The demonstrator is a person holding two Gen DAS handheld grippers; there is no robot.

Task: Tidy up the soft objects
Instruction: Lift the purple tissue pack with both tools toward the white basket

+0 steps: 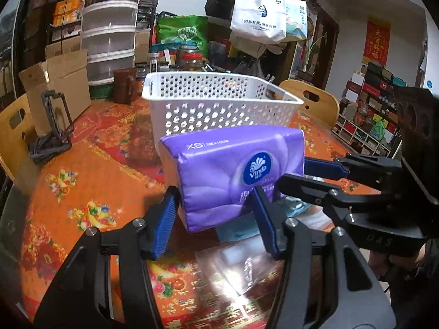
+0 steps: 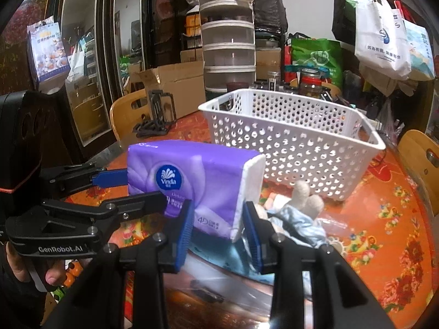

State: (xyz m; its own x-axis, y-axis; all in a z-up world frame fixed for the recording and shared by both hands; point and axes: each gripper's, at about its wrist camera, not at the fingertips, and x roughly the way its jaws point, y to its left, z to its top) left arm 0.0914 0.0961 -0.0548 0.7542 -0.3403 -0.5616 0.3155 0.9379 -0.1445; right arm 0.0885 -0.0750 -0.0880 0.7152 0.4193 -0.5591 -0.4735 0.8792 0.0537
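Tissue pack carried by both grippers toward the basket

Tissue pack [image 1: 233, 175], purple and soft-sided, hangs clear of the desk [image 1: 90, 192], just in front of the white perforated basket [image 1: 219, 104]. The left gripper [image 1: 214, 219] holds the pack's near end: its jaws stand partly open, blue pads pressed on either side so the wrapper bulges a little between them. The right gripper [image 2: 218, 230] has the opposite end, where the white tissue edge shows, its jaws also partly open and closed on the pack. Each gripper shows in the other's view, reaching in from the side.

Below the pack, nearer than the basket, a pale blue cloth [image 2: 299, 224] and a small cream plush toy [image 2: 304, 194] lie on the desk, likely next to be sorted.

The step in hand looks like lifting the pack over the basket's near wall. To do it well, both hands should rise together and keep the pack level, since a soft pack can sag or twist if one end leads. It needs to clear the rim before moving forward, then go down inside before either grip lets go.

Beyond the basket stand jars, stacked clear drawers and cardboard boxes.
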